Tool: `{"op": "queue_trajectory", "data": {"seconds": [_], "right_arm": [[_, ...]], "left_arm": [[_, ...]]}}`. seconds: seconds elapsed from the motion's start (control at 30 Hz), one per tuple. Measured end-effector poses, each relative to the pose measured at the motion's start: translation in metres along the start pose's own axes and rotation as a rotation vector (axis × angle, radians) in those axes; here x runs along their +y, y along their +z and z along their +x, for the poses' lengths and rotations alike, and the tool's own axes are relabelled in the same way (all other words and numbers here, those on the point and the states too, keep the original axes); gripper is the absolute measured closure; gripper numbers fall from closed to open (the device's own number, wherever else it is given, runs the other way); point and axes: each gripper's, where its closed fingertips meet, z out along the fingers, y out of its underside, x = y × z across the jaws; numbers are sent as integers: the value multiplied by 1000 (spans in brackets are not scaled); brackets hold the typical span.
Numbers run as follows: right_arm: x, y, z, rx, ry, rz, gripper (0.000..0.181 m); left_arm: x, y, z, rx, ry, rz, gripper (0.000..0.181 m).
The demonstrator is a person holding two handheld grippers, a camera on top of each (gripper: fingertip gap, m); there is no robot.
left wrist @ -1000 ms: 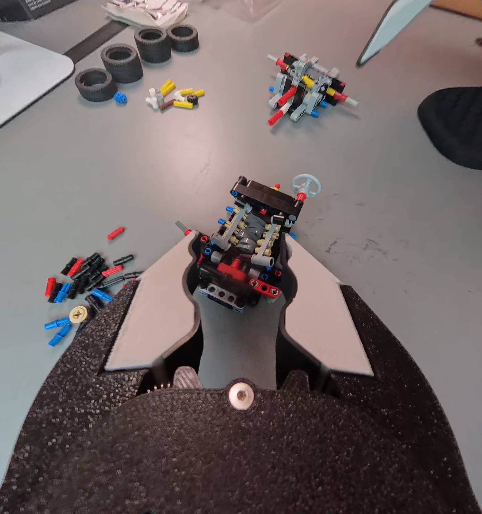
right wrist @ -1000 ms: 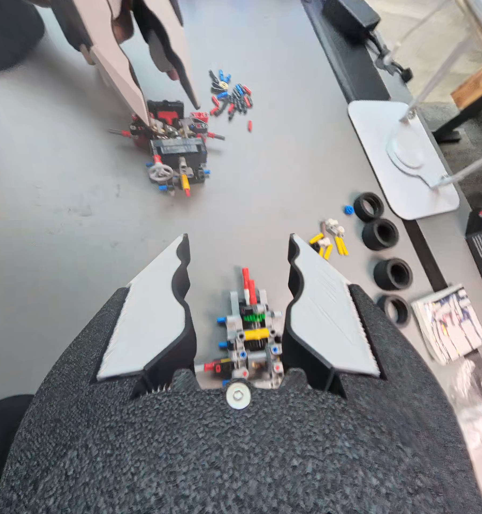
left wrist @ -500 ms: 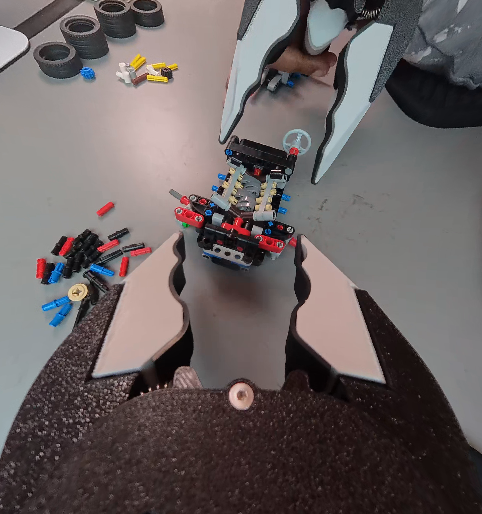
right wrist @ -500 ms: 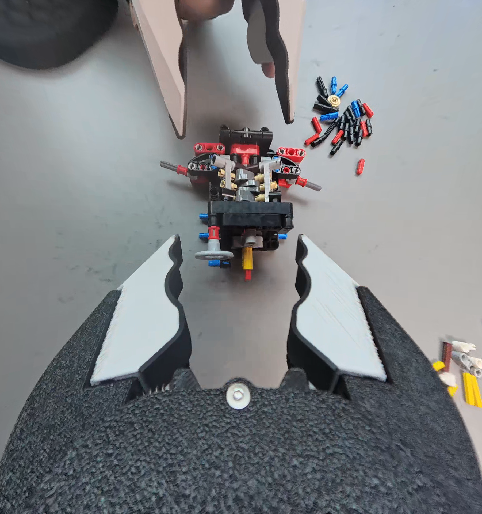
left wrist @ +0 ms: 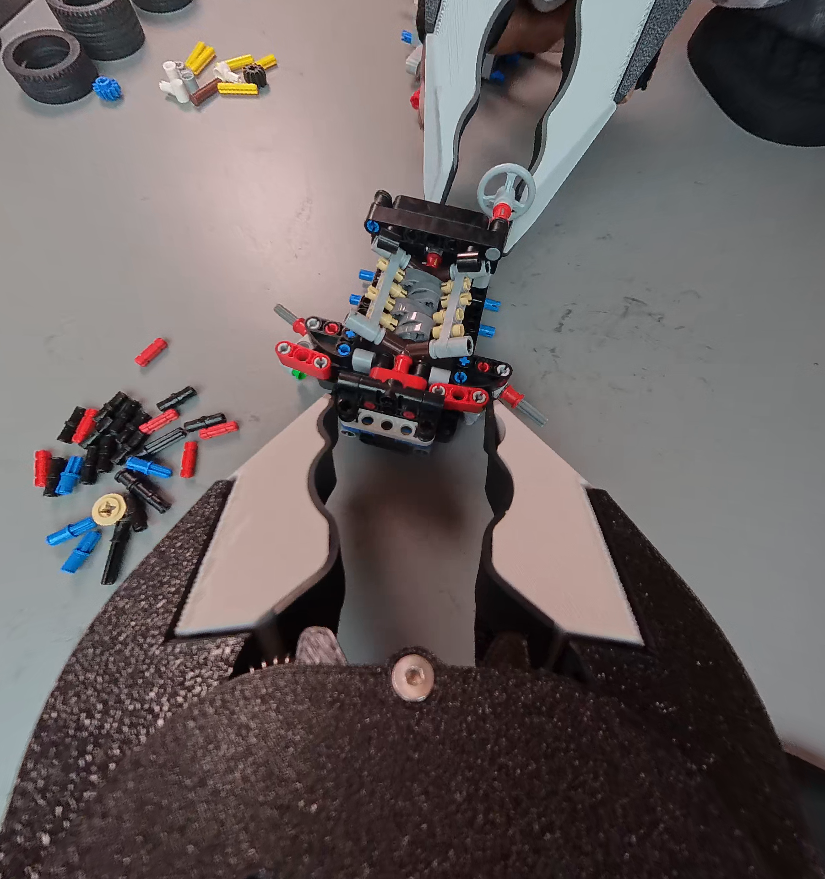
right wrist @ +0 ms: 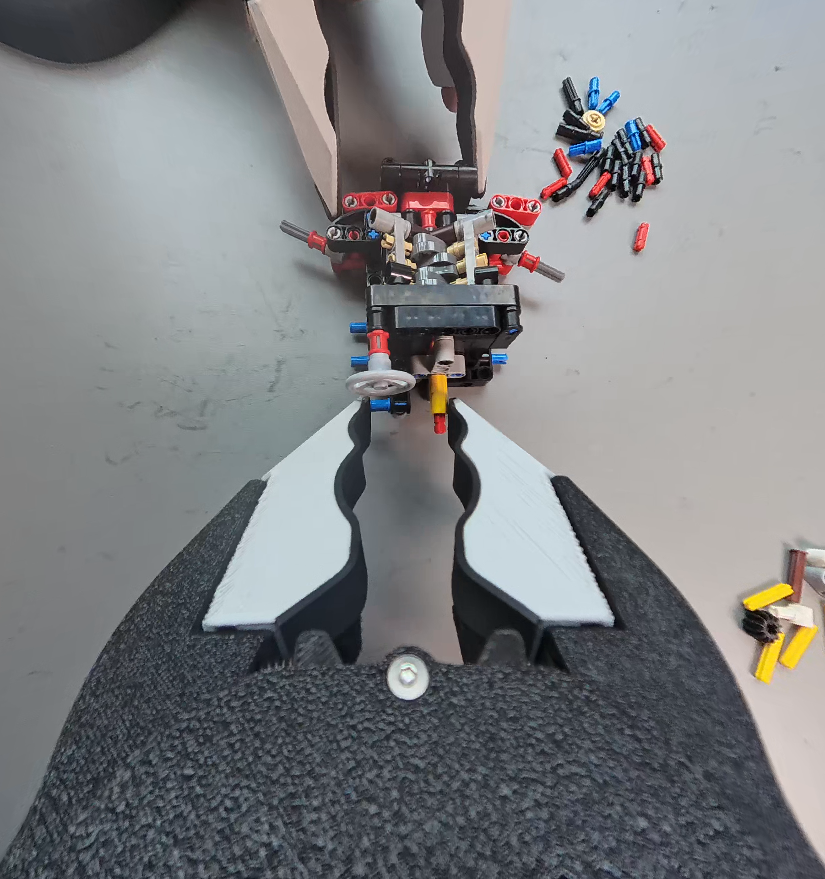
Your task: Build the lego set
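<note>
The Lego car chassis (left wrist: pixel 420 314) stands on the grey table, also in the right wrist view (right wrist: pixel 441 304). My left gripper (left wrist: pixel 408 411) has closed against its rear end, and both fingertips touch the black and red rear block. From the other side, the left gripper (right wrist: pixel 403 200) flanks that block. My right gripper (right wrist: pixel 408 409) is at the front end, narrowed but open. Its tips sit either side of a yellow axle piece (right wrist: pixel 438 392) and just below the grey steering wheel (right wrist: pixel 379 383). In the left wrist view the right gripper (left wrist: pixel 476 226) straddles the wheel (left wrist: pixel 505 190).
A pile of black, red and blue pins (left wrist: pixel 115 456) lies left of the chassis, also in the right wrist view (right wrist: pixel 610 152). Black tyres (left wrist: pixel 49 66) and yellow and white parts (left wrist: pixel 215 71) lie at the far left. A smaller assembly (left wrist: pixel 415 52) is partly hidden behind the right gripper. About 9 cm separates my left fingertips from my right.
My left gripper let go of the chassis and drew back open, then came forward and narrowed on its rear. My right gripper left the small assembly, reached the chassis front and narrowed.
</note>
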Motion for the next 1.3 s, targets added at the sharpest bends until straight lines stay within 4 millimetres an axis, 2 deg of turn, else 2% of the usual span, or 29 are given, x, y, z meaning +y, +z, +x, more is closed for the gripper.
{"op": "queue_trajectory", "data": {"seconds": [0.43,0.57,1.0,1.03,1.1,1.2,1.3], "right_arm": [[3,-3,1,0,14,0,150],[5,-4,4,18,25,-10,150],[10,-13,13,86,56,8,150],[9,-19,16,92,61,18,141],[5,-45,31,131,101,81,134],[5,-106,64,259,191,226,132],[31,-155,84,385,258,243,120]], "left_arm": [[-1,-1,0,-7,11,9,123],[-2,-4,-6,-30,10,27,131],[-6,-7,-14,-61,-12,57,133],[-6,-7,-14,-62,-11,58,133],[-7,-8,-13,-61,-8,63,133],[-7,-9,-13,-57,-5,66,133],[-5,-7,-13,-49,-9,52,132]]}}
